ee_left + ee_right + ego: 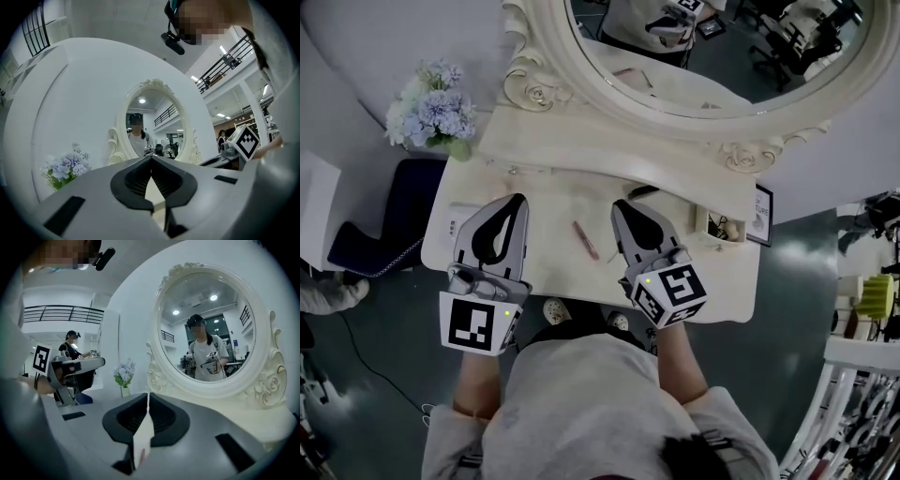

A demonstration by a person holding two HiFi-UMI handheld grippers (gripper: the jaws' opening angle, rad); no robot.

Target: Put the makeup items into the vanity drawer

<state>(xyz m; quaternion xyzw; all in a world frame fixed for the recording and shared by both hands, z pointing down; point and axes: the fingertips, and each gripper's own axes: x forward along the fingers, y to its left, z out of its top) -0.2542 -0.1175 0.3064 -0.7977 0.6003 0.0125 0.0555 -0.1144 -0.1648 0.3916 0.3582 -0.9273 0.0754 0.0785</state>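
The pink makeup stick [585, 240] lies flat on the cream vanity top [553, 211], at the middle of the head view. It is between my two claws and touches neither. A dark slim item [642, 191] lies just above my right claw's tip, close to the mirror's base.

My left claw [520, 199] hangs over the left part of the top, its jaws closed tip to tip with nothing between them. My right claw [619, 205] is just right of the pink stick, jaws likewise pressed together and empty.

Toward the right edge of the top stands a small open box [719, 226]; I cannot make out what is inside. The oval mirror [712, 56] fills the upper frame. Pale blue flowers [437, 105] stand at upper left.
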